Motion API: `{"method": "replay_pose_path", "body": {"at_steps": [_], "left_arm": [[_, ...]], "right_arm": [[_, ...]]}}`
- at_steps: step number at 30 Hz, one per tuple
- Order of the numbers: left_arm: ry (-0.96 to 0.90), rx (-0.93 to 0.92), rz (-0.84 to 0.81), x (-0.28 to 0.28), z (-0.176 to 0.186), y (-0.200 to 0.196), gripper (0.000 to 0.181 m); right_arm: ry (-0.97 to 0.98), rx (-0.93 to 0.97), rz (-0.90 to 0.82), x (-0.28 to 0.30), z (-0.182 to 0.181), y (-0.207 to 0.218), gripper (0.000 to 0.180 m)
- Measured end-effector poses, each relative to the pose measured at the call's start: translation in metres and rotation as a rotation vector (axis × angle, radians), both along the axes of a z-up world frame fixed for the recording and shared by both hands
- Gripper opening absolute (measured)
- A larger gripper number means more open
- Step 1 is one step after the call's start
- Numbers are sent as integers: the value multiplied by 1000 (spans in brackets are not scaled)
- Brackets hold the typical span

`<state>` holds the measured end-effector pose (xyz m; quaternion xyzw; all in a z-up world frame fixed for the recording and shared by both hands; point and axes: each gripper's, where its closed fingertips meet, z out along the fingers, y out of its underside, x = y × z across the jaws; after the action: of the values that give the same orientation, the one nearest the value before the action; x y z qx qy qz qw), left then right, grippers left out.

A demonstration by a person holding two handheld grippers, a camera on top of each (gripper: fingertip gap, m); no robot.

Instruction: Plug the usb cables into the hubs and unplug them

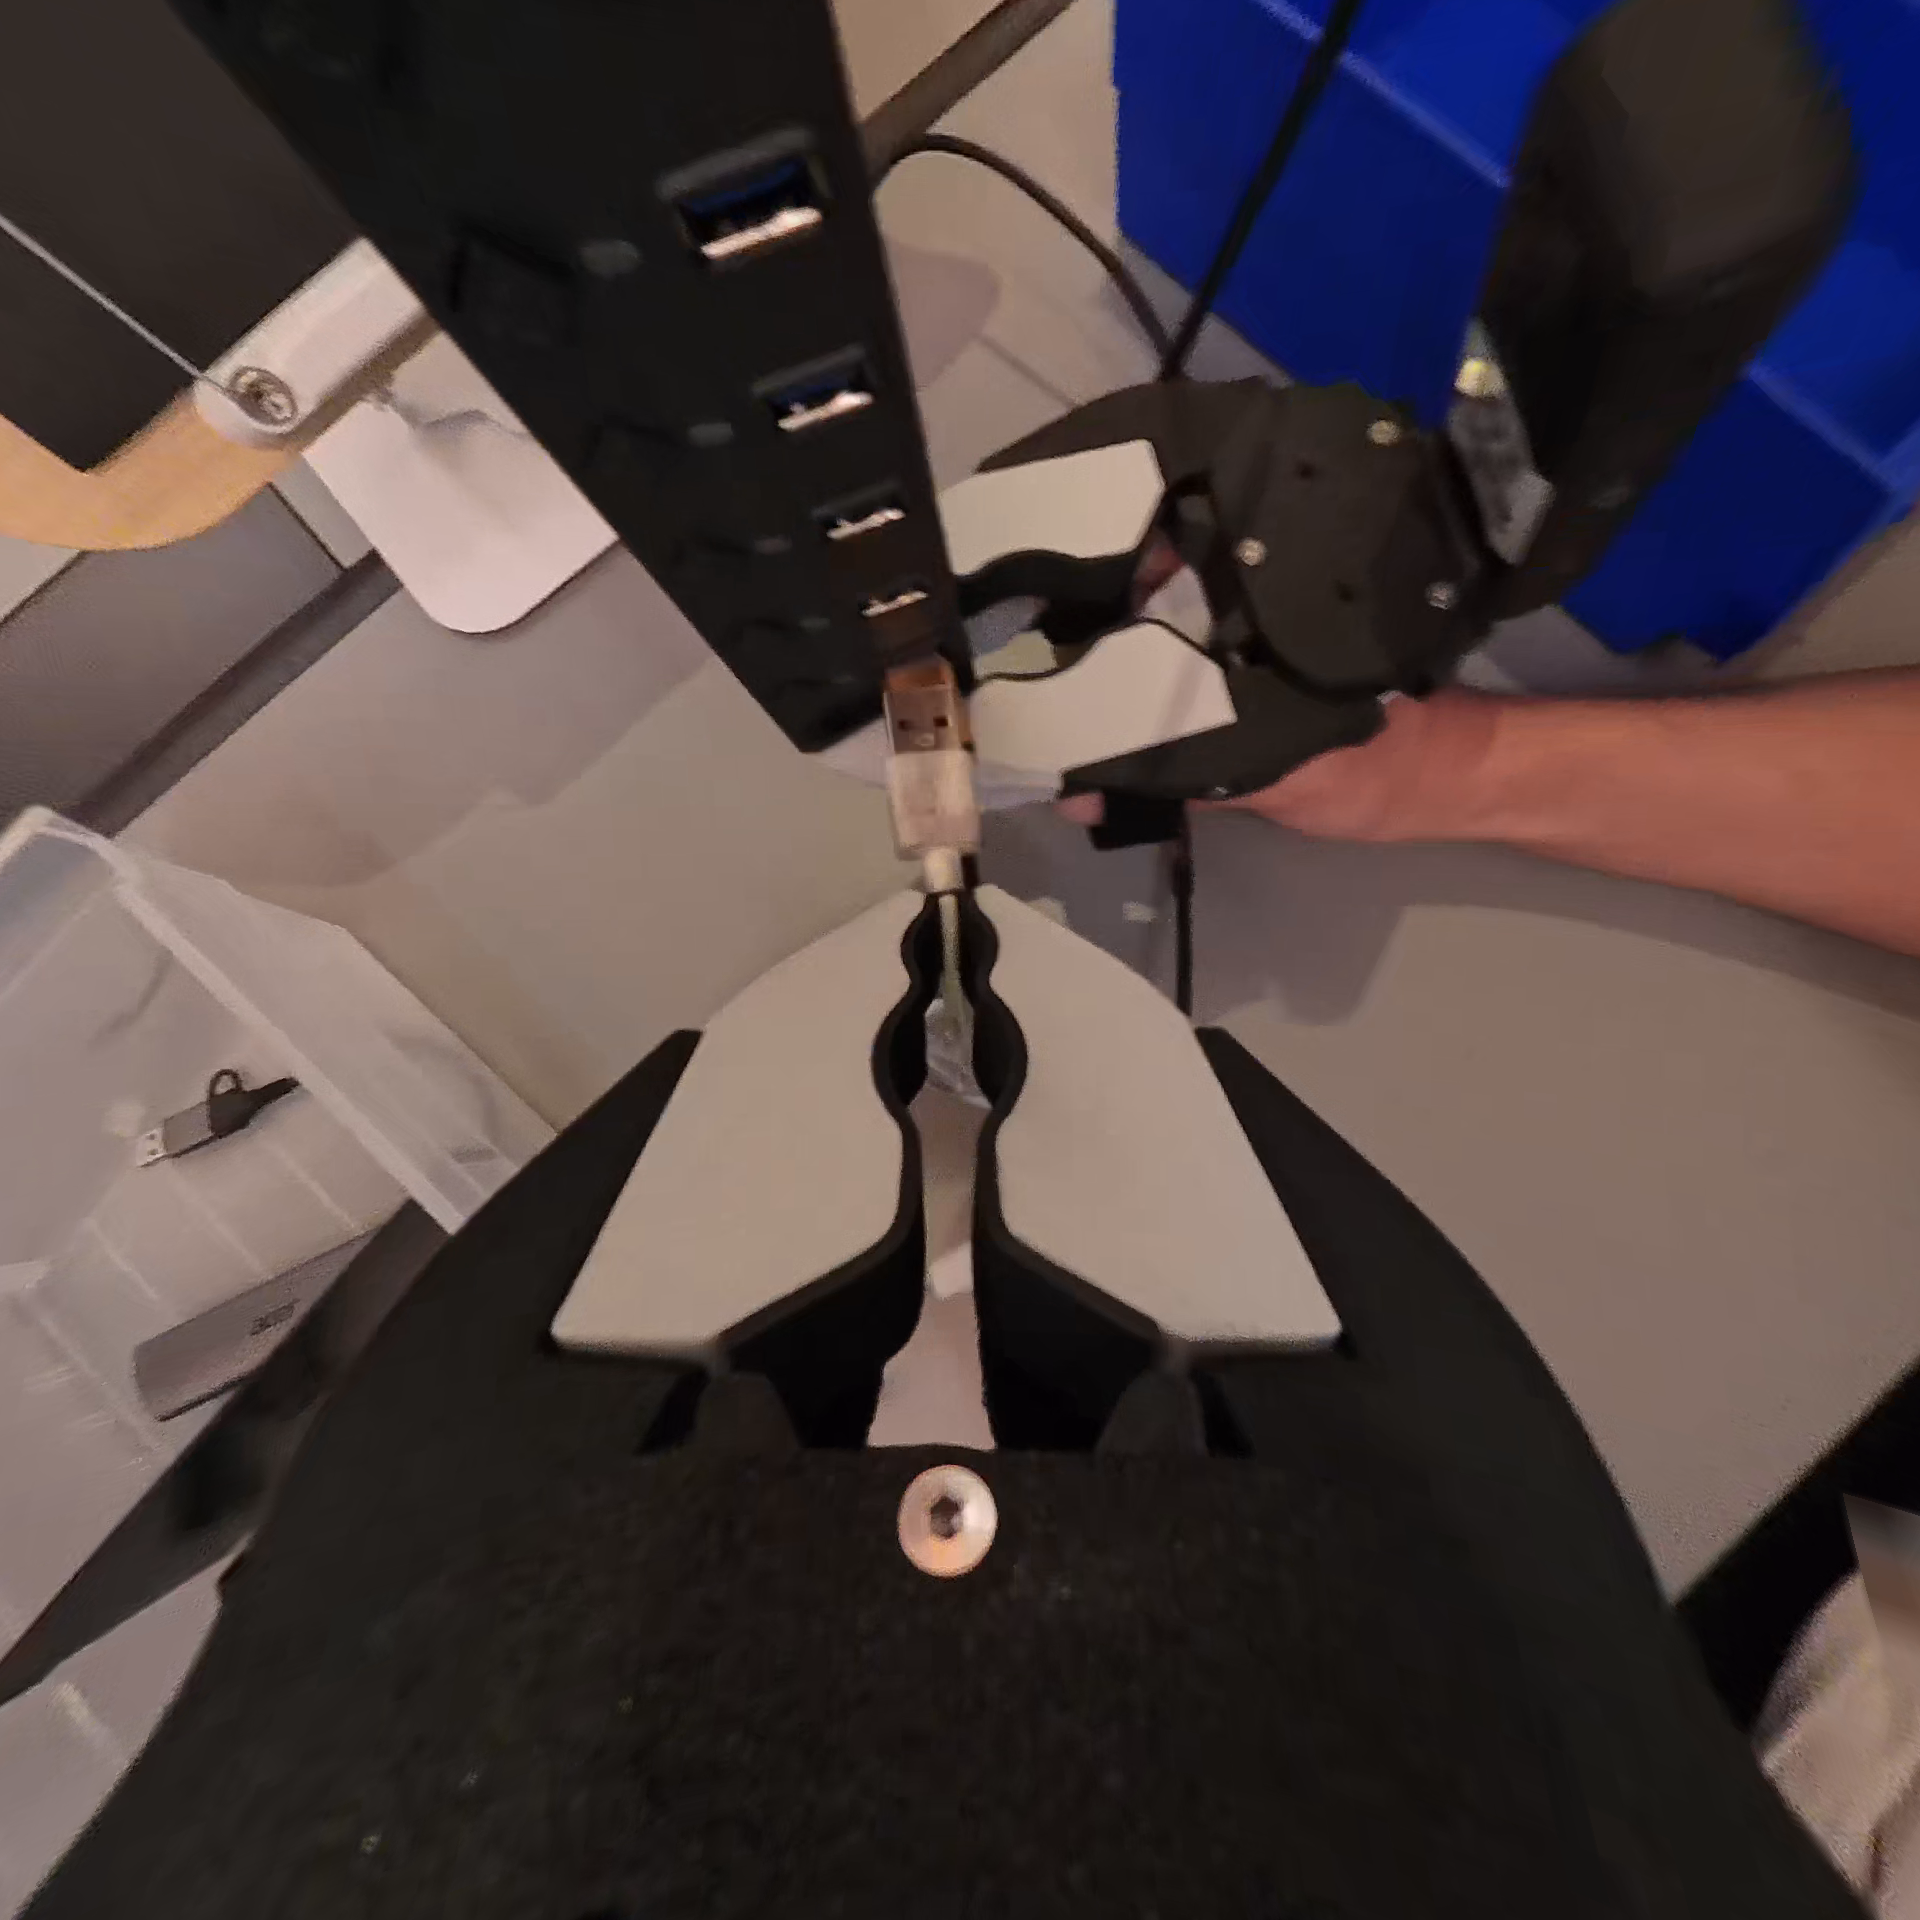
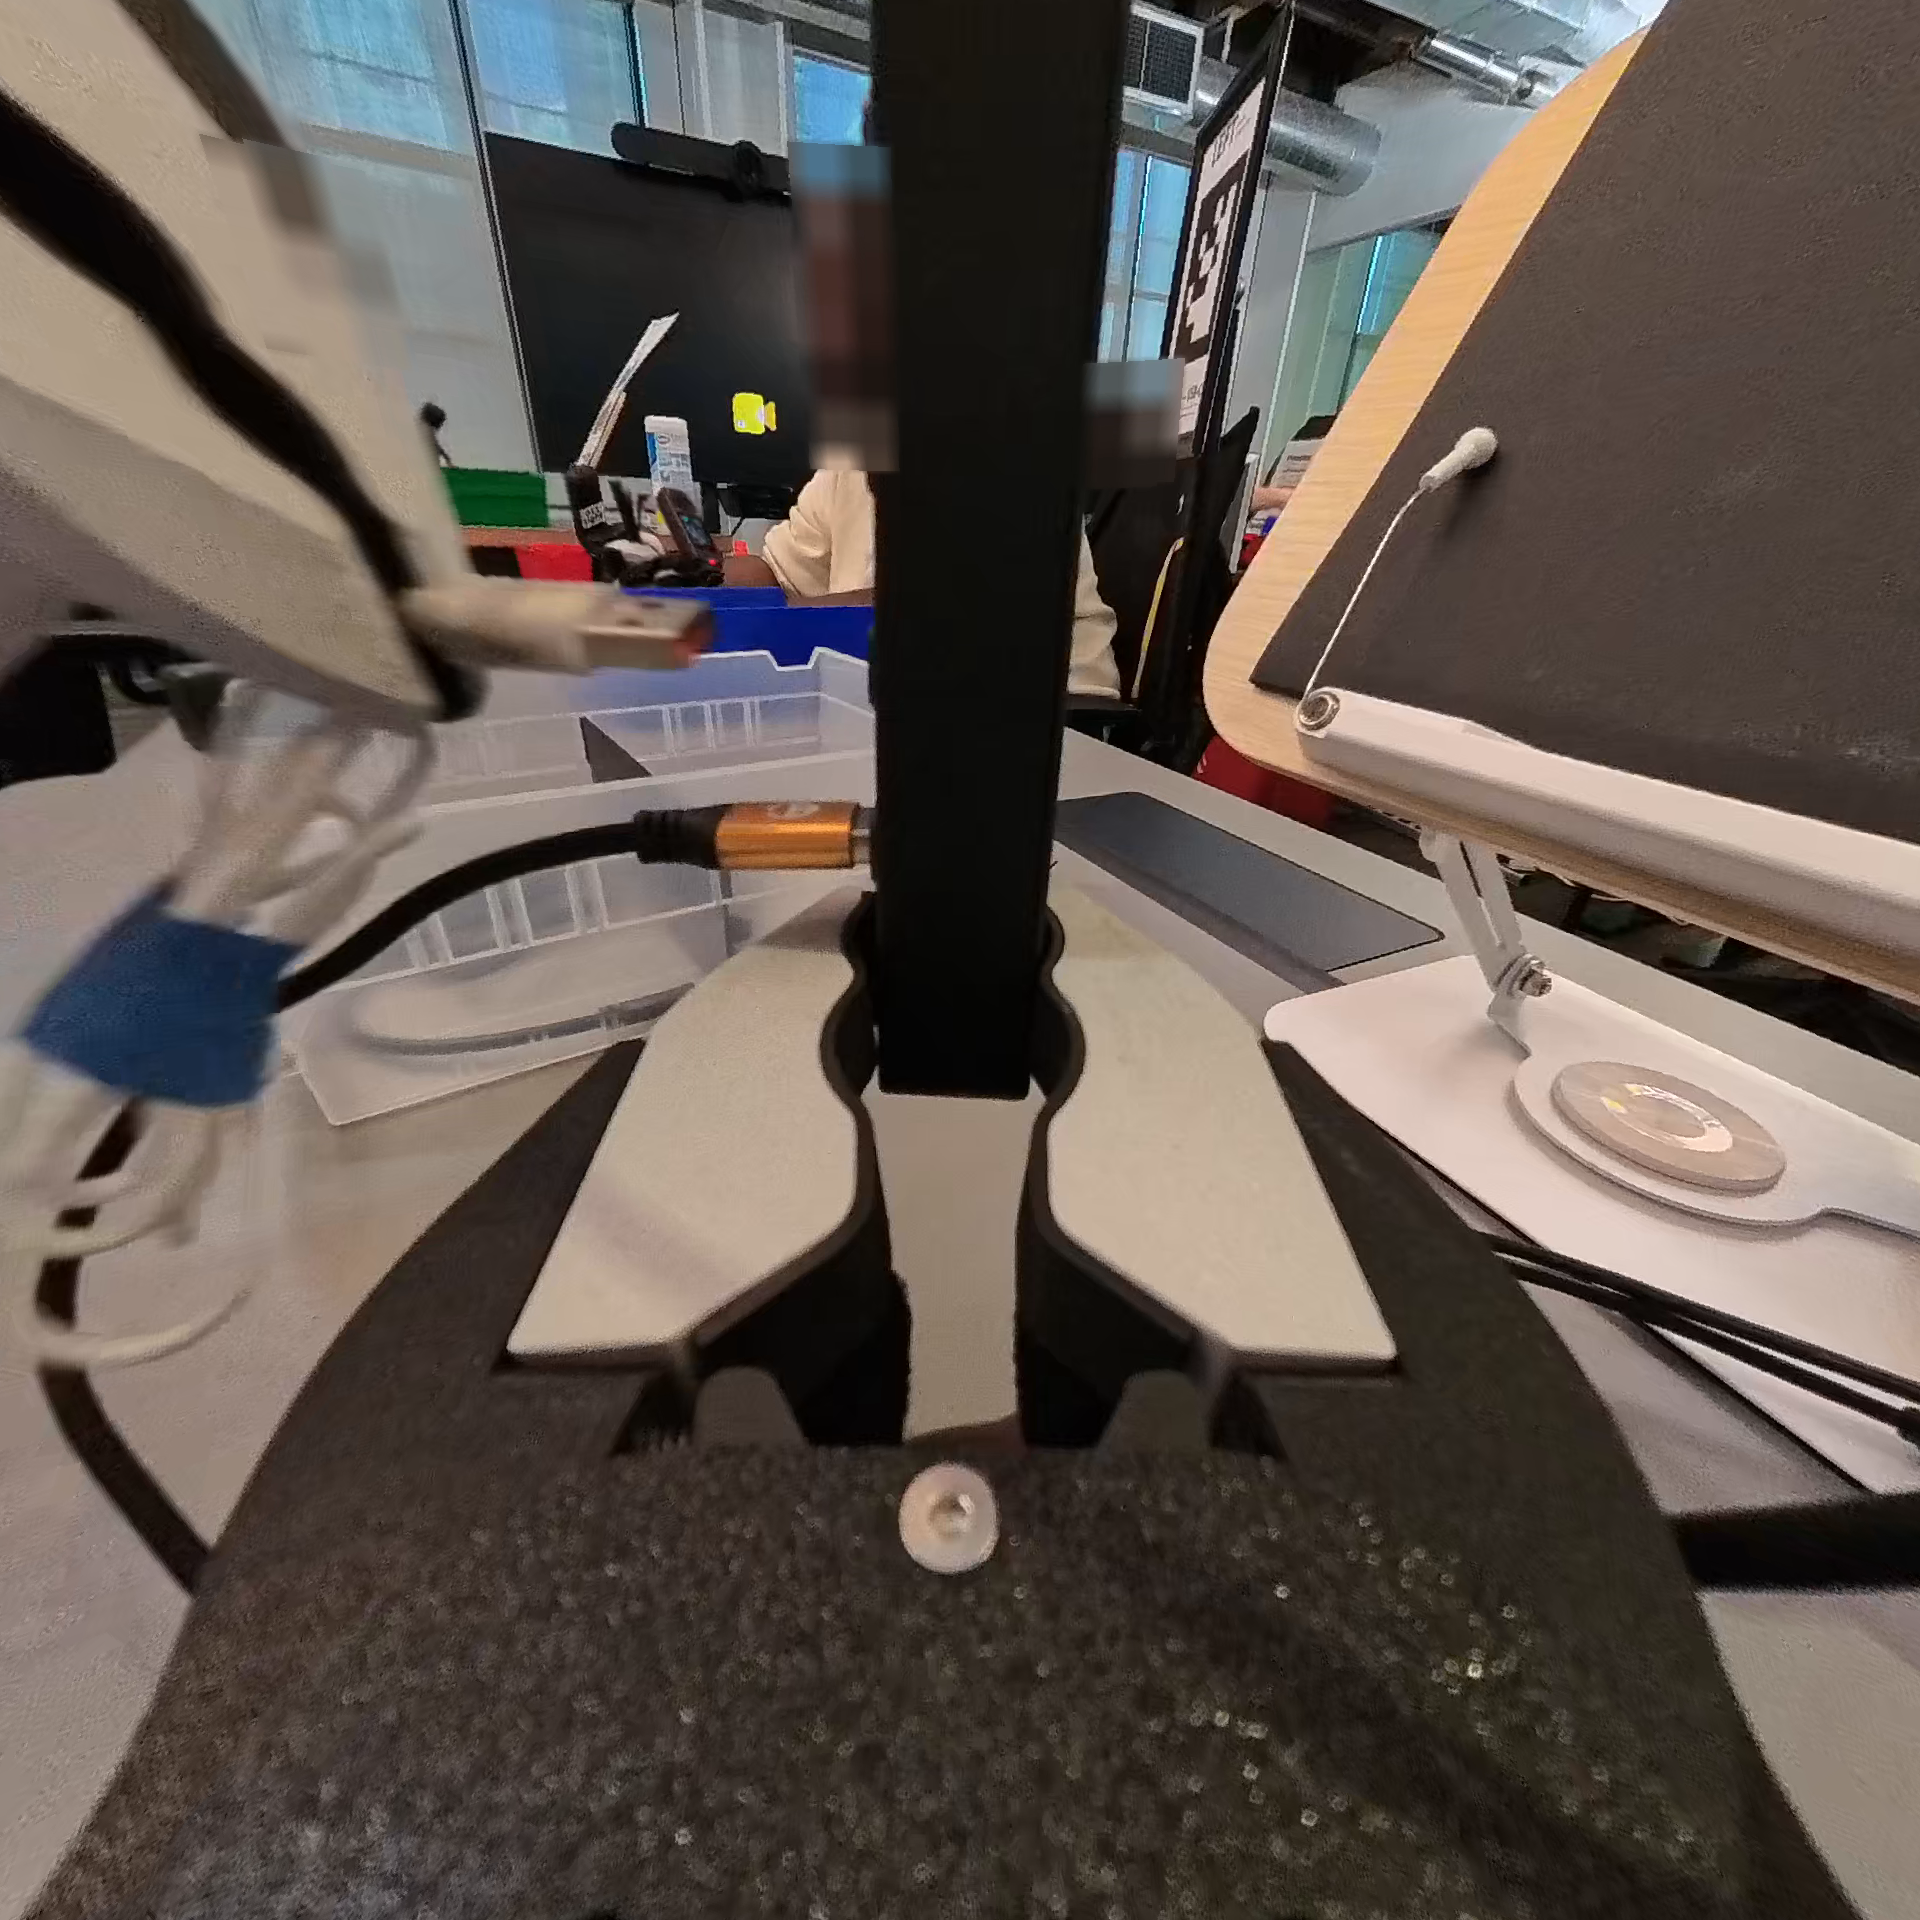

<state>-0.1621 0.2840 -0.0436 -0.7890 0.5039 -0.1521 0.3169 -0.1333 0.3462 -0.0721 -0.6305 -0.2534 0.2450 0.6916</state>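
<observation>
Between the pressed-together fingers of the left gripper (image 1: pixel 948 914) a pale, translucent-sleeved USB cable with a bare metal plug (image 1: pixel 928 769) is pinched just behind its connector, so that the plug projects forward and can be steered. Its tip is held right at the lower end of a long black USB hub strip with a row of blue-tongued ports (image 1: pixel 727 343), close to the lowest port; whether it has entered cannot be told.

The hub is kept upright, off the grey tabletop (image 2: pixel 1195 790), by the right gripper (image 2: pixel 951 997), whose fingers are clamped on its lower end. This grip is judged to serve as a brace against the push of insertion. One black cable with an orange metal plug (image 2: pixel 790 834) is already seated in the hub's side, seen in the right wrist view.

A clear plastic bin (image 1: pixel 135 1039) holding spare adapters stands near, and a tilted wooden-edged black board on a white stand (image 2: pixel 1558 644) beside it.
</observation>
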Motion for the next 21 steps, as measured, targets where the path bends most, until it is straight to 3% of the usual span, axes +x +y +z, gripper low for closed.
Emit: {"method": "replay_pose_path", "body": {"at_steps": [13, 21], "left_arm": [[-72, -27, 35, 18, -1, 14, 2], [-194, -158, 62, 20, 0, 17, 2]], "right_arm": [[-5, -8, -8, 1, -2, 1, 25], [-36, -3, -32, 1, -3, 2, 25]]}}
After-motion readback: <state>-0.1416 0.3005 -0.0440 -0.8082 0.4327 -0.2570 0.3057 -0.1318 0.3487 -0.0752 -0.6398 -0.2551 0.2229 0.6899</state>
